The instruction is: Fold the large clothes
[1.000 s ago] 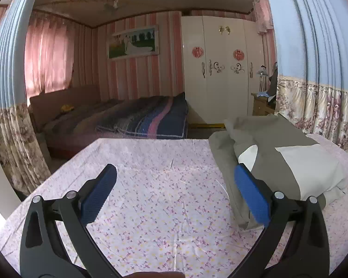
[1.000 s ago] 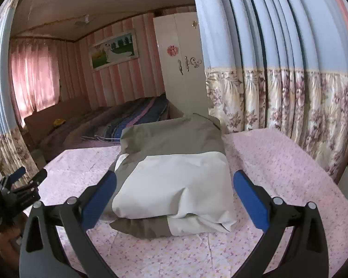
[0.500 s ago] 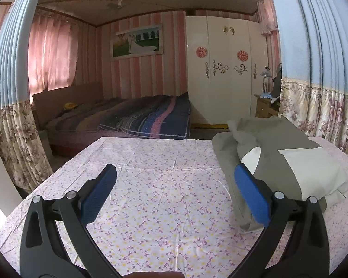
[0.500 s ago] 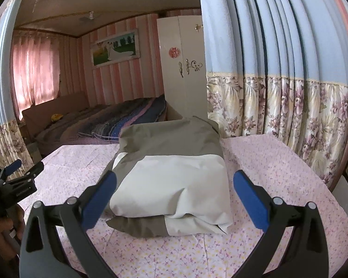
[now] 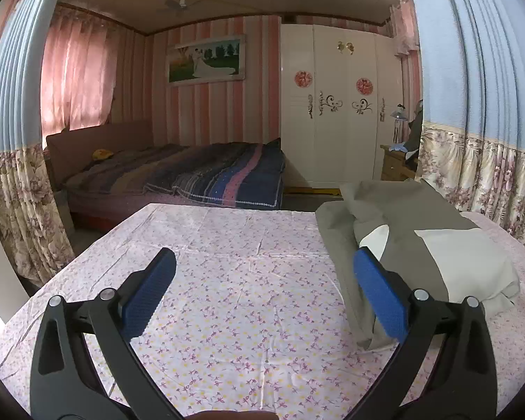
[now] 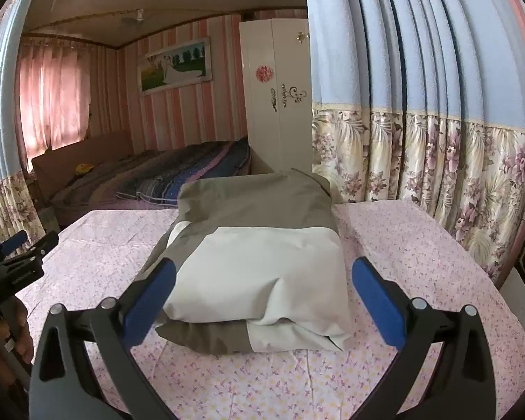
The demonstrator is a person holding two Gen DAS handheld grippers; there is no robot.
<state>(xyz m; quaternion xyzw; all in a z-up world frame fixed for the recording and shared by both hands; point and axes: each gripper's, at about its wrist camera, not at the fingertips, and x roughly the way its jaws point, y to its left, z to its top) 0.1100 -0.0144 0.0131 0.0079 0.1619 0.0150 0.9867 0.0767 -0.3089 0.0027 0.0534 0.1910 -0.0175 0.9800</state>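
We see the folded garment lying as a plump, pillow-like bundle on the right half of the surface, toward its far right corner: a smooth, slightly crinkled fabric in two tones, olive-grey at the back and underneath, pale cream across the top panel, with soft rounded edges and a stacked fold showing at its near end. In the left wrist view the same bundle sits to the right, its grey side flap draping down onto the cloth.

Our right gripper hovers just before the near end of the bundle, its blue textured pads spread wide apart and holding nothing. Our left gripper hangs over bare cloth to the left of the garment, likewise spread wide and empty.

The surface wears a thin pink floral sheet, lightly creased. Behind it stand a bed with a striped quilt, a glossy white wardrobe, and pleated blue curtains with a flowered hem.
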